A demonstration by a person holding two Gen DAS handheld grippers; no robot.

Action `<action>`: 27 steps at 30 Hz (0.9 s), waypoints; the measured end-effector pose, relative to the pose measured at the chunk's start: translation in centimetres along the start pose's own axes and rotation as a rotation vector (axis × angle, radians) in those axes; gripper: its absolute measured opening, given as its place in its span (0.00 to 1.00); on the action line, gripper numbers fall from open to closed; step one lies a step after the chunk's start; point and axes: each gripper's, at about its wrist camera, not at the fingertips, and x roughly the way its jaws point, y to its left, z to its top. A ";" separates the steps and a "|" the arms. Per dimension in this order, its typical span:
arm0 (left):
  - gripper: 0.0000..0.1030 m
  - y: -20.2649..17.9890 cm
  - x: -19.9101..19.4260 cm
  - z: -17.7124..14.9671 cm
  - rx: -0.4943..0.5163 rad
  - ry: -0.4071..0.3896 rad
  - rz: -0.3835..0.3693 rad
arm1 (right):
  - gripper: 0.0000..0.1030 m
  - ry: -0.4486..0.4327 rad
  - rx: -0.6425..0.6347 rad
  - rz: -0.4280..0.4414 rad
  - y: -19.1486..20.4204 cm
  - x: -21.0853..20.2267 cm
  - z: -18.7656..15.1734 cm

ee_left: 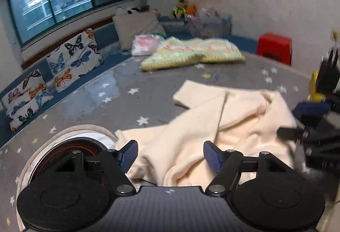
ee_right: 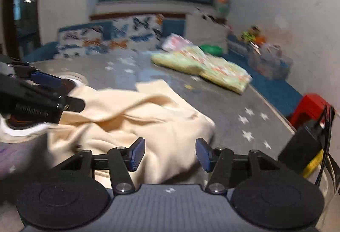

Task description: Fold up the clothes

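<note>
A cream garment (ee_left: 212,121) lies crumpled on the grey star-patterned mat (ee_left: 95,104); it also shows in the right wrist view (ee_right: 138,121). My left gripper (ee_left: 170,156) is open just above the garment's near edge, its blue pads apart with nothing between them. My right gripper (ee_right: 170,153) is open over the garment's right part, holding nothing. The right gripper shows at the right edge of the left wrist view (ee_left: 314,132). The left gripper shows at the left edge of the right wrist view (ee_right: 38,96).
A folded green-yellow blanket (ee_left: 191,53) lies further back on the mat. Butterfly cushions (ee_left: 63,66) line the left side under a window. A red stool (ee_left: 274,47) stands at the right. A round white-rimmed object (ee_left: 68,142) sits at the near left. Toys and a clear bin (ee_left: 208,23) are at the back wall.
</note>
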 end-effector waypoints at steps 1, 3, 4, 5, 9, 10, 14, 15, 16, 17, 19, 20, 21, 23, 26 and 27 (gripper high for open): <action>0.65 -0.1 0.5 -0.2 -0.003 0.020 -0.009 | 0.53 0.012 0.018 -0.007 -0.3 0.4 -0.2; 0.47 0.0 1.2 -0.9 -0.008 0.051 -0.030 | 0.53 0.040 0.064 0.008 -1.0 1.2 -0.6; 0.32 0.1 1.5 -1.2 -0.008 0.064 -0.033 | 0.53 0.051 0.099 0.033 -1.4 1.6 -0.7; 0.21 0.3 1.6 -1.5 -0.014 0.066 -0.035 | 0.50 0.056 0.114 0.048 -1.6 1.8 -0.8; 0.10 2.2 0.8 -2.3 -0.081 0.050 -0.045 | 0.20 0.063 0.121 0.096 -1.0 1.7 -1.4; 0.10 2.7 0.5 -2.5 -0.102 0.045 -0.048 | 0.17 0.060 0.114 0.107 -0.8 1.6 -1.5; 0.09 5.5 -1.0 -3.5 -0.212 0.033 -0.030 | 0.12 0.061 0.077 0.146 0.2 0.8 -2.1; 0.09 6.2 -1.5 -4.0 -0.241 0.028 -0.028 | 0.12 0.064 0.066 0.155 0.5 0.6 -2.3; 0.09 6.9 -2.0 -4.4 -0.269 0.022 -0.026 | 0.12 0.069 0.053 0.162 0.9 0.4 -2.5; 0.09 7.6 -2.4 -4.7 -0.297 0.020 -0.017 | 0.11 0.073 0.036 0.170 1.4 0.2 -2.7; 0.09 9.2 -3.4 -5.7 -0.358 0.011 -0.001 | 0.11 0.076 0.008 0.195 2.5 -0.1 -2.9; 0.09 9.9 -3.9 -6.3 -0.380 0.008 0.012 | 0.11 0.078 -0.006 0.207 3.0 -0.2 -3.0; 0.09 10.6 -4.4 -6.8 -0.398 0.006 0.028 | 0.11 0.077 -0.022 0.218 3.7 -0.2 -3.0; 0.09 12.1 -5.3 -8.0 -0.434 0.005 0.060 | 0.11 0.076 -0.053 0.241 5.2 -0.1 -2.8; 0.09 14.1 -6.3 -9.6 -0.485 0.012 0.111 | 0.11 0.071 -0.094 0.275 7.6 0.7 -2.2; 0.09 14.9 -6.6 -10.2 -0.504 0.014 0.126 | 0.11 0.067 -0.110 0.285 8.3 1.0 -2.0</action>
